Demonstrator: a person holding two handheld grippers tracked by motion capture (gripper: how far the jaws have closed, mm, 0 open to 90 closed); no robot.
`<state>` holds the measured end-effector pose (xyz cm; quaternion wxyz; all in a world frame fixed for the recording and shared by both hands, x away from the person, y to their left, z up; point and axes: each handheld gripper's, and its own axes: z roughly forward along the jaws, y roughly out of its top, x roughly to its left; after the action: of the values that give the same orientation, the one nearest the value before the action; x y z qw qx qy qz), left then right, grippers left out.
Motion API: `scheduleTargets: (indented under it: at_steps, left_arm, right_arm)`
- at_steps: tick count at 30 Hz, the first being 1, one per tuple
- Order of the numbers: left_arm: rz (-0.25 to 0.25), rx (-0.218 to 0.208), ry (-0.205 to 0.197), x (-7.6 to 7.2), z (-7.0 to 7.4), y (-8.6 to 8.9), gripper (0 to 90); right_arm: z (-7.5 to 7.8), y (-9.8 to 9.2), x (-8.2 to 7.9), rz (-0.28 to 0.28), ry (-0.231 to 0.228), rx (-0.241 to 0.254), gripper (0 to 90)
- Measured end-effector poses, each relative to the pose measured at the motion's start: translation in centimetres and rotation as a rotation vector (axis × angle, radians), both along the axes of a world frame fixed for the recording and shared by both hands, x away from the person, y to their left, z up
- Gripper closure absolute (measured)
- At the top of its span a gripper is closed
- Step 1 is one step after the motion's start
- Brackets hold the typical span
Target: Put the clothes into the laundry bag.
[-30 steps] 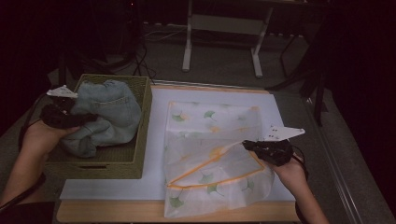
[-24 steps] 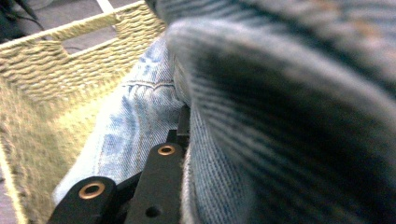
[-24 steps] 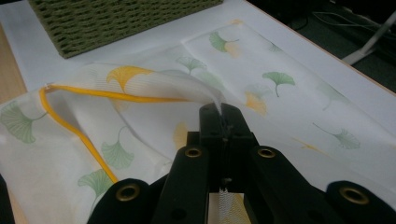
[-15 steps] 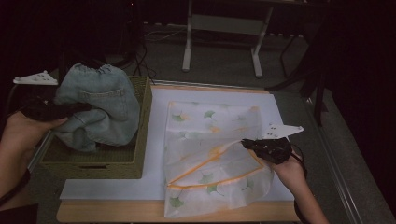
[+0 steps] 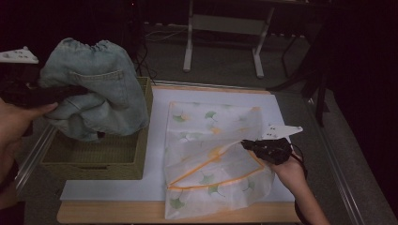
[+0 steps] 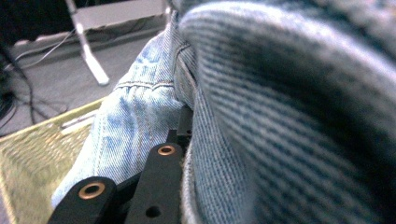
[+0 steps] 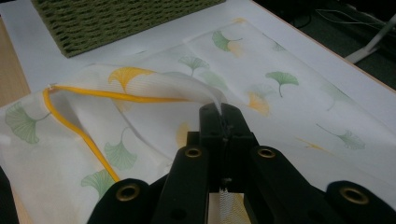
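A pair of light blue jeans [image 5: 96, 93] hangs bunched above a green woven basket [image 5: 94, 165] at the table's left. My left gripper [image 5: 82, 90] is shut on the denim and holds it clear of the basket. In the left gripper view the jeans [image 6: 280, 116] wrap around the left gripper [image 6: 184, 122]. A white mesh bag [image 5: 211, 131] with ginkgo leaves and orange trim lies at the centre. My right gripper [image 5: 246, 144] is shut on the bag's upper layer and lifts it at the mouth. The right gripper view shows the right gripper [image 7: 222, 109] pinching the mesh bag [image 7: 289, 93].
A white sheet [image 5: 155, 117] covers the wooden table [image 5: 117, 216] under the basket and the bag. A metal stand [image 5: 220, 28] rises on the floor behind the table. The basket [image 7: 116, 18] stands beyond the bag in the right gripper view.
My left gripper has risen with the jeans, lifting them from inside the basket to above it. The right gripper and the bag have stayed put.
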<state>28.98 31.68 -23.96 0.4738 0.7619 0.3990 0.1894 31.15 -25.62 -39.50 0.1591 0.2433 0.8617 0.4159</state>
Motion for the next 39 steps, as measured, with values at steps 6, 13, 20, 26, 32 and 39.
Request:
scheduleTargets:
  at_steps: [6, 13, 20, 26, 32, 39]
  left_arm:
    - [-0.087, -0.048, -0.029, -0.5, 1.3, -2.2, 75.0]
    - [-0.179, -0.056, -0.041, -1.0, 1.3, -5.2, 74.9]
    - [-0.288, -0.030, -0.005, -1.2, -1.0, -9.8, 74.9]
    - [-0.373, -0.046, -0.004, -1.8, -2.0, -12.2, 74.8]
    - [-0.458, -0.070, -0.014, -2.9, -1.3, -14.8, 74.7]
    - [-0.568, -0.107, -0.051, -4.8, 0.0, -17.9, 74.7]
  right_arm:
    - [0.1, 0.0, 0.0, 0.001, 0.001, 0.000, 88.9]
    - [0.3, 0.3, 0.2, -0.002, 0.000, 0.003, 88.9]
    - [0.3, 0.5, 0.3, -0.008, -0.001, 0.003, 88.9]
    - [0.2, 0.4, 0.5, -0.013, 0.003, -0.007, 88.9]
    - [0.0, 0.6, 0.9, -0.027, 0.011, -0.018, 88.9]
    - [0.0, 0.8, 1.6, -0.042, 0.022, -0.028, 88.9]
